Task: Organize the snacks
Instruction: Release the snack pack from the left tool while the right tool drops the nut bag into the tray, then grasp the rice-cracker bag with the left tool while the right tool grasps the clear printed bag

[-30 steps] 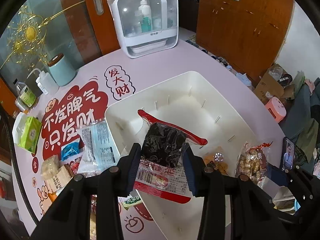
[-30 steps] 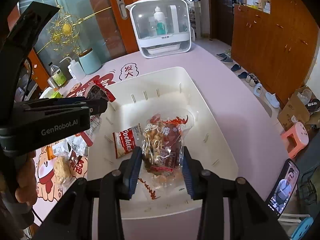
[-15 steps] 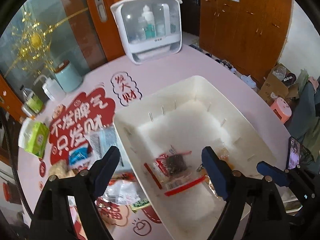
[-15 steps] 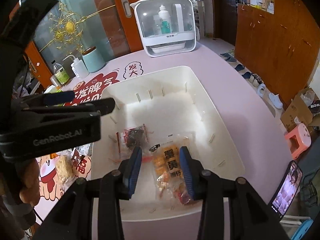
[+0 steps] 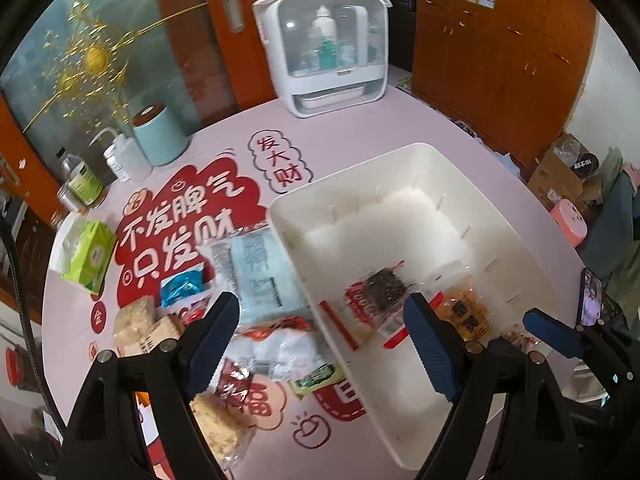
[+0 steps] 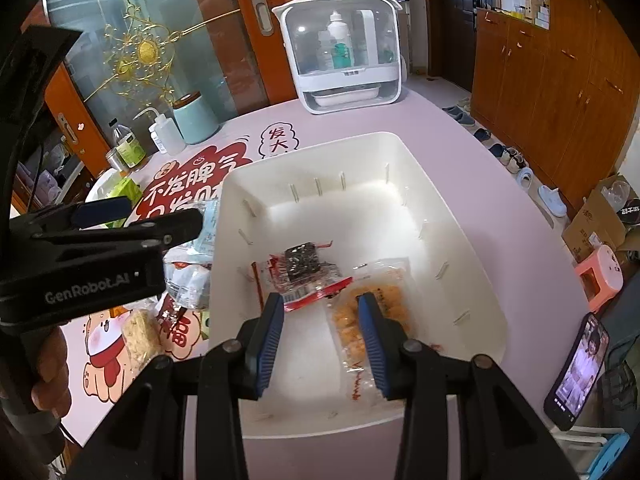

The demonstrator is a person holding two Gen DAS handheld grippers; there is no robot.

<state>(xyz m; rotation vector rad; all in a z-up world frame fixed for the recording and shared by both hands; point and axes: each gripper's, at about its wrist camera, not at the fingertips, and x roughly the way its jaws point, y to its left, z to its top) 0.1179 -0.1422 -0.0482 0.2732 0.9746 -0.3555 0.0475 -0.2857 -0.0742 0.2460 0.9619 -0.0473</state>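
Hiding orange snack packet (image 6: 372,312) edge — right gripper (image 6: 322,336) fingers.

At the far side of the pink table (image 5: 420,120) stands a white cabinet (image 5: 326,46) with bottles behind its clear front. Left of it sit a pale blue canister (image 5: 158,136), a squeeze bottle (image 5: 120,158) and a green tissue pack (image 5: 90,256). A phone (image 6: 578,364) glows at the right edge.

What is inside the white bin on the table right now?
In the bin lie two packets: a red one with dark contents and an orange one. The right gripper hides the orange packet's near part. The rest of the floor is bare.
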